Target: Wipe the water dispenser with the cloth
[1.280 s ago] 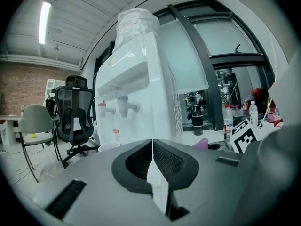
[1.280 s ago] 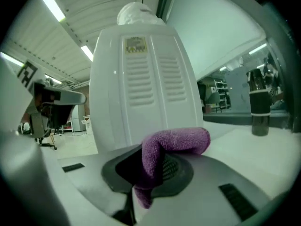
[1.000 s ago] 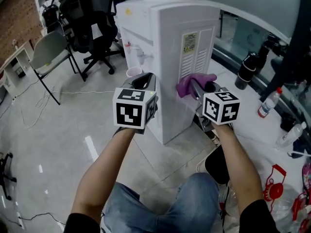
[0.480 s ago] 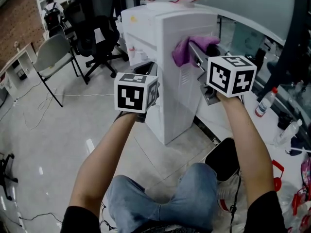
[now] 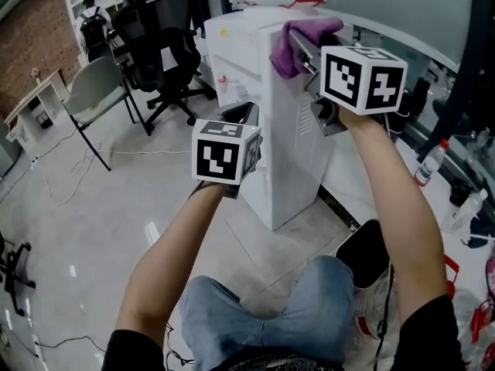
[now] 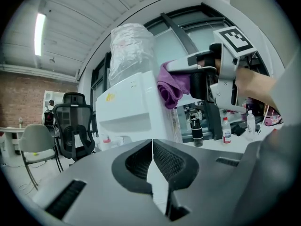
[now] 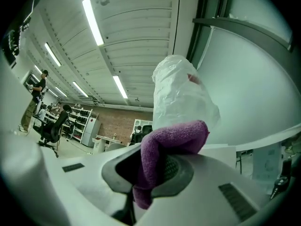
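The right tool [image 7: 149, 175] was clamped on the purple cloth [image 5: 287, 46], which was pressed against the top edge of the white water dispenser [image 5: 263, 99]. The left tool [image 6: 152, 163], jaws together and empty, hovered beside the dispenser's side.

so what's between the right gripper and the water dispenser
The purple cloth, clamped in the right gripper, sits against the water dispenser's top edge; head view shows it.

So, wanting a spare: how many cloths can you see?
1: the purple cloth in the right gripper, at the water dispenser's top corner. Others may be hidden.
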The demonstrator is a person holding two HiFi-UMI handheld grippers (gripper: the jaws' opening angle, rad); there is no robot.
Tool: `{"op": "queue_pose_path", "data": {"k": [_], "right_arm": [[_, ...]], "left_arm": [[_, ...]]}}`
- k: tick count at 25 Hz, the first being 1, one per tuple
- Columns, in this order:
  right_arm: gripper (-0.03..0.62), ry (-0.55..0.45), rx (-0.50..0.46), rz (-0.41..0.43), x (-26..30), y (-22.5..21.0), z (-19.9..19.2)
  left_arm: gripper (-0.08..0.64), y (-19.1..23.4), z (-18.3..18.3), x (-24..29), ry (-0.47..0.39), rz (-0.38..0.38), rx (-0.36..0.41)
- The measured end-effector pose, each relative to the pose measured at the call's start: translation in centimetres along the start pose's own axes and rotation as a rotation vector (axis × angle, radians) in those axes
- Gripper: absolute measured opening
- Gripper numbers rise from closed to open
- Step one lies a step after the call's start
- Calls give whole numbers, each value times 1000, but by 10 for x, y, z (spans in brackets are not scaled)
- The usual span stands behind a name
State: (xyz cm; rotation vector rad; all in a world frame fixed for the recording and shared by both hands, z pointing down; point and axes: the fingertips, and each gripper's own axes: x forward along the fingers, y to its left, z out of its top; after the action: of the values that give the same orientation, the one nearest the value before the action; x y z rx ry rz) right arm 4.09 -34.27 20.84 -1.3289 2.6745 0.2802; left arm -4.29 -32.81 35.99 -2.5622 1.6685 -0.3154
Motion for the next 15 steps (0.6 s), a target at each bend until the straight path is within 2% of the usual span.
{"op": "queue_pose_path", "data": {"k": [9,15], "right_arm": [[46,-2,2,-2,-4,3,-23],[46,37,-23,28,-12,14,-52]], "left_arm": [[28,0,-11,2,10,1,-22],[28,-9,-24,6,21,-15,-31]]}}
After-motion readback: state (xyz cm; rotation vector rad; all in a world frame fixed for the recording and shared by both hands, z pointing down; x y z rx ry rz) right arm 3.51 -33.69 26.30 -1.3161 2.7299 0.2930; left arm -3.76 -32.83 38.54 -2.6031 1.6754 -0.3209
